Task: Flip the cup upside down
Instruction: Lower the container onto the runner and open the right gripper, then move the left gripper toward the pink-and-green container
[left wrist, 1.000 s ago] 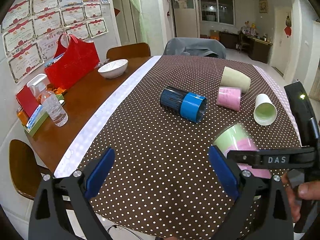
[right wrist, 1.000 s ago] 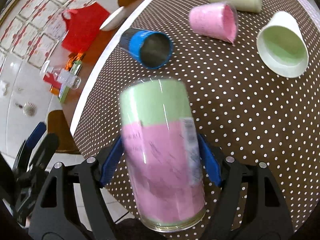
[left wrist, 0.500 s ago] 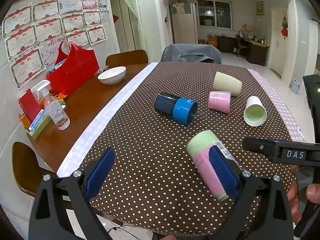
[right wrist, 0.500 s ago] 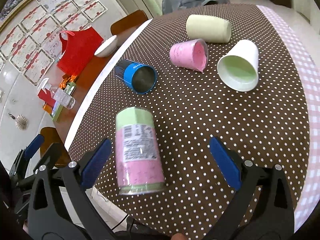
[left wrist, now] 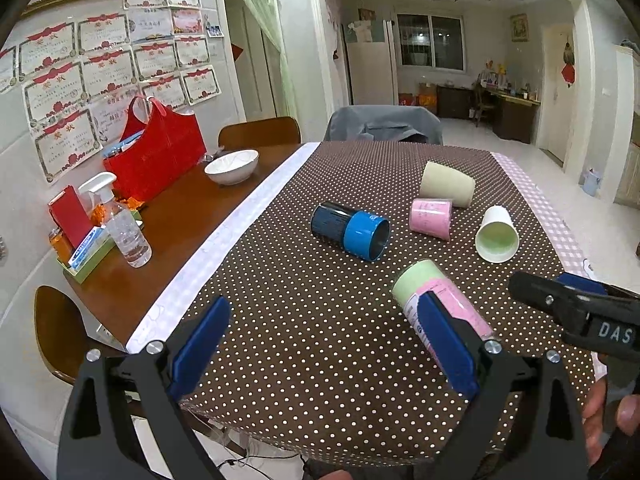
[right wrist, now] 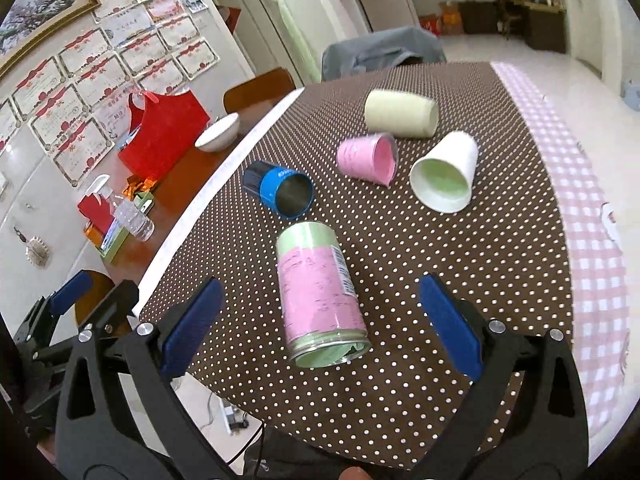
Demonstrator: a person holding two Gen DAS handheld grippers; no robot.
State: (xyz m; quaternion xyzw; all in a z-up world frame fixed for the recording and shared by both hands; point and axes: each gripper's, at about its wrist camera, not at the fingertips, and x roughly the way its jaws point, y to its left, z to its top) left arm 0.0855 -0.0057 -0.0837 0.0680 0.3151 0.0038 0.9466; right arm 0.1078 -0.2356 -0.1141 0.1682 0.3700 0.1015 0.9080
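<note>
So we've got the green-and-pink cup (right wrist: 320, 292) lying on its side on the polka-dot cloth (right wrist: 400, 400), near the front edge of the desk (left wrist: 176, 232), open mouth facing us. Our right gripper (right wrist: 320, 336) sits just behind it, fingers spread wide and released, not touching the cup. Our left gripper (left wrist: 324, 348) hovers over the cloth too, fingers wide apart with nothing between them; its right finger (left wrist: 448, 344) overlaps the cup in the left view. Further back lie the blue cup (right wrist: 280, 192), pink cup (right wrist: 368, 158), white cup (right wrist: 446, 178) and beige cup (right wrist: 400, 114), all on their sides. A white bowl (left wrist: 232, 166) and red bag (left wrist: 160, 152) sit on the bare wood.
</note>
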